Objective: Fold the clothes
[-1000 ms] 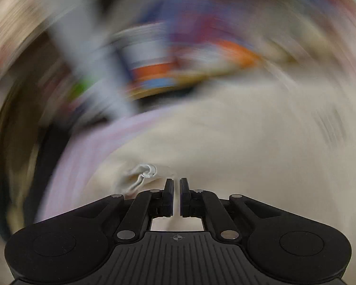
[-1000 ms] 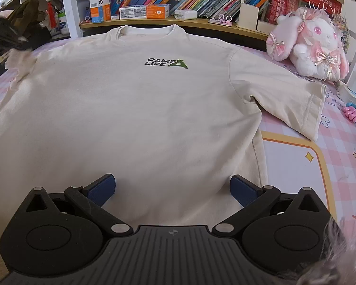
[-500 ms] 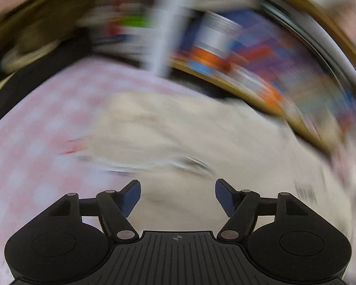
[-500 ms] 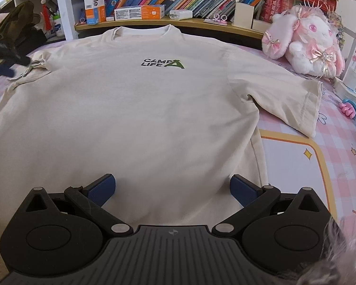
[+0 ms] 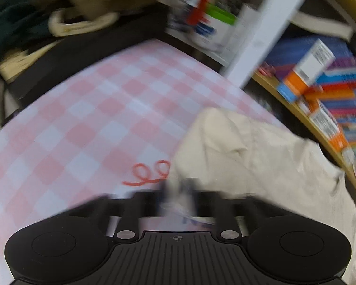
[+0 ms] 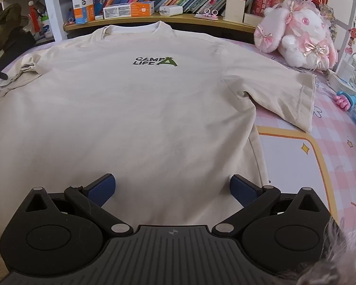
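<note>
Since half a second ago the left gripper (image 5: 178,197) has swung left off the shirt's chest to the crumpled left sleeve (image 5: 225,142), and its jaws, blurred, have come together at the sleeve's near edge; whether cloth is pinched between them I cannot tell. The beige "CAMP LIFE" T-shirt (image 6: 140,109) lies flat, face up, on the pink checked cloth (image 6: 339,156), collar toward the far bookshelf (image 6: 154,21). The right gripper (image 6: 172,187) hovers wide open over the near hem.
</note>
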{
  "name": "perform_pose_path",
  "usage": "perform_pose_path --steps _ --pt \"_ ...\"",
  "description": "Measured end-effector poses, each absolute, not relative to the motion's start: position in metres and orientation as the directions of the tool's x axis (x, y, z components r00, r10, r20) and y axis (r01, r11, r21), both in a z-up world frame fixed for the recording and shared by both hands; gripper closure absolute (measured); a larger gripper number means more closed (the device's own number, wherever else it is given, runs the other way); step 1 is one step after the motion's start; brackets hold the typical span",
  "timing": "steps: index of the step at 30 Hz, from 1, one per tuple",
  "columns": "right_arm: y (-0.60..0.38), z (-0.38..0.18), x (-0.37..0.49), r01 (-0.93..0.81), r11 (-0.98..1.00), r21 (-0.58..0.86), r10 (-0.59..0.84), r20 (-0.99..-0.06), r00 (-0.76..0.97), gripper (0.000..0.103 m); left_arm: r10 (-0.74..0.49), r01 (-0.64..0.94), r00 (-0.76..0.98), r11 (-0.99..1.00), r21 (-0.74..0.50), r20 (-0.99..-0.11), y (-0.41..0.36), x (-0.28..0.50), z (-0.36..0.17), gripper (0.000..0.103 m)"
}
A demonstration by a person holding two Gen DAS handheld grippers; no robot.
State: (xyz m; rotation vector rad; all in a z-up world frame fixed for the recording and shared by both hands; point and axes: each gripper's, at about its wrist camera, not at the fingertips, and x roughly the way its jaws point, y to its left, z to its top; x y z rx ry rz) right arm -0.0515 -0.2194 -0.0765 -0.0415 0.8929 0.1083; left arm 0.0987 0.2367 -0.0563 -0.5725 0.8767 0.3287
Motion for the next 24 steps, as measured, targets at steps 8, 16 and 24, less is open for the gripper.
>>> perform_pose_path --steps 8,16,24 --pt "-0.217 -0.076 -0.053 -0.078 0.997 0.008 0.055 -0.781 0.622 0.0 -0.202 -0.136 0.763 0.879 -0.457 -0.615 0.177 0.189 0.018 0.1" --pt "-0.215 -0.076 -0.056 -0.047 0.999 0.007 0.035 -0.785 0.619 0.0 -0.098 -0.069 0.668 0.979 -0.192 -0.738 0.122 0.238 -0.008 0.046" --pt "-0.213 -0.076 -0.059 -0.04 0.999 0.008 0.031 -0.777 0.629 0.0 -0.135 0.214 0.671 0.977 0.017 -0.729 0.061 0.141 -0.027 0.047"
